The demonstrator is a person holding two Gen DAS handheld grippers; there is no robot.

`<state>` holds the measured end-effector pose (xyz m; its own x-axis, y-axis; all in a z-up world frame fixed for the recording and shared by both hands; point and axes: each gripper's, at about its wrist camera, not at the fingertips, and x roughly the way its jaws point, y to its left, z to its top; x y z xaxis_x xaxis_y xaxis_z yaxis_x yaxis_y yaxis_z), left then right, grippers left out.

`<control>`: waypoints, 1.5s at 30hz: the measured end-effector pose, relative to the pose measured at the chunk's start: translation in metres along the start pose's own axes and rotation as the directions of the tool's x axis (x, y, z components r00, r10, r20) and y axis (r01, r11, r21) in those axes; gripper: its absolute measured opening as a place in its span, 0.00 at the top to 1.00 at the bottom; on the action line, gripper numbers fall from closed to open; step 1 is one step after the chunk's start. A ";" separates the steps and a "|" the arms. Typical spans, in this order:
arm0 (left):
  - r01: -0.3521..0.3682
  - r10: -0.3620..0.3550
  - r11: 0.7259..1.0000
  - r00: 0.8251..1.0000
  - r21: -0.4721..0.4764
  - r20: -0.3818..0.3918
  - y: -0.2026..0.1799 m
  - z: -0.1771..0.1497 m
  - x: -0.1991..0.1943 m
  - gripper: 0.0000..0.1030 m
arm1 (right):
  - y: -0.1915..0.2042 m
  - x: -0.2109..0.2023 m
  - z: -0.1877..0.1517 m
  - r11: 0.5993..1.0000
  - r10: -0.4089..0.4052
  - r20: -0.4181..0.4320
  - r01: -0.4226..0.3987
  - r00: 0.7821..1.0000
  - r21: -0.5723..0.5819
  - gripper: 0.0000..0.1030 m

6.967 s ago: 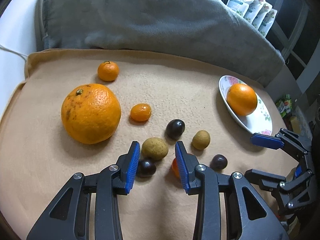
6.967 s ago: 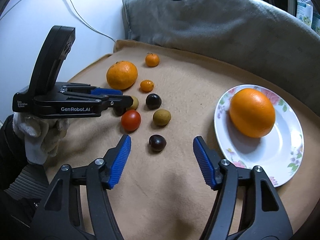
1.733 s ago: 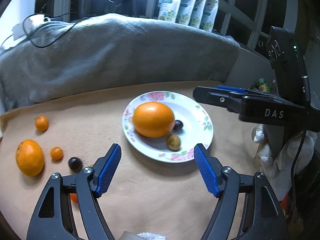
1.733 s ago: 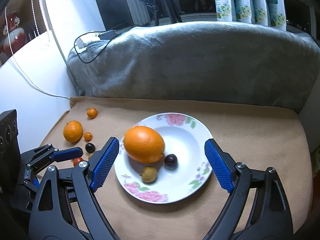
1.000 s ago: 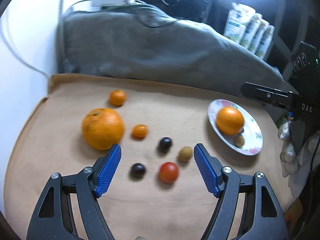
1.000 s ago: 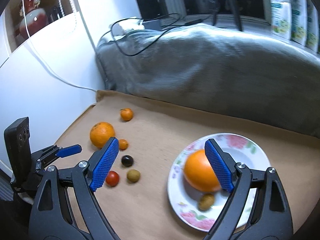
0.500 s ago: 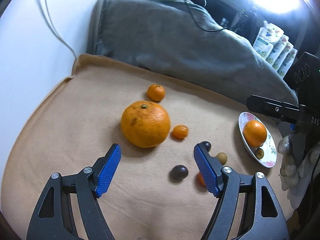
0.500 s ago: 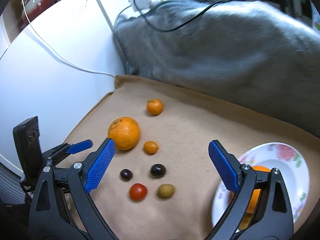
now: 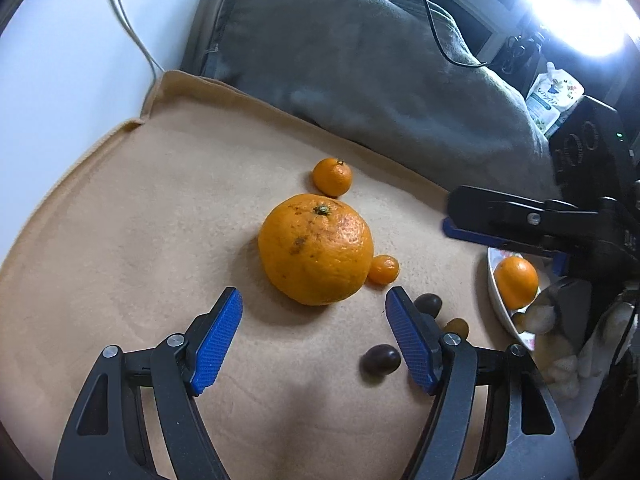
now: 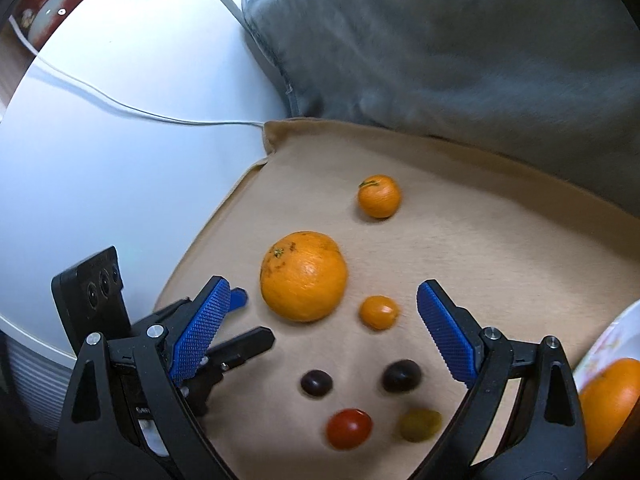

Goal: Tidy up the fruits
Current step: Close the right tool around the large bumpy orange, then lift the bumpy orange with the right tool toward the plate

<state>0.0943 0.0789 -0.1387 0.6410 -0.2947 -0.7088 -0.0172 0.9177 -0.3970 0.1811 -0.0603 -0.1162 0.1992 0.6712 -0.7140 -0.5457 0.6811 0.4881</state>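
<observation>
Tan fleece mat point(image 9: 140, 240) carrying loose fruit: big orange point(image 9: 316, 254) centre, small mandarin point(image 9: 332, 177) behind it, kumquat point(image 9: 383, 269) touching its right side. Left gripper point(image 9: 314, 340) spread wide, empty, just short of big orange. Right gripper point(image 10: 324, 326) likewise apart, empty, above dark grapes, cherry tomato point(image 10: 349, 428), green olive-like fruit point(image 10: 420, 424). Floral plate point(image 9: 500, 304) at right holding another orange point(image 9: 516, 282).

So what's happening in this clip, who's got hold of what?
Nobody holds anything right now. Both grippers are open above the tan blanket. The left gripper faces the big orange. The right gripper hangs over the loose fruit: two small oranges, two dark fruits, a red tomato and a greenish fruit. One orange already sits on the floral plate.
</observation>
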 end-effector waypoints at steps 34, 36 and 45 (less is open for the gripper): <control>0.082 -0.085 0.996 0.995 -0.043 -0.056 0.007 0.011 0.025 0.41 | -0.004 0.078 0.006 0.996 0.057 -0.107 -0.049 0.993 0.074 0.30; 0.083 -0.086 0.996 0.995 -0.045 -0.055 0.005 0.011 0.024 0.42 | -0.003 0.075 0.004 0.997 0.050 -0.101 -0.043 0.994 0.067 0.30; 0.093 -0.094 0.995 0.995 -0.020 -0.038 -0.011 0.009 0.013 0.42 | 0.002 0.050 -0.006 0.998 0.032 -0.061 -0.029 0.998 0.050 0.31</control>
<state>0.1099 0.0676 -0.1381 0.6097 -0.3898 -0.6902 0.0272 0.8805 -0.4733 0.1854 -0.0268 -0.1542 0.1320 0.6734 -0.7274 -0.5098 0.6754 0.5328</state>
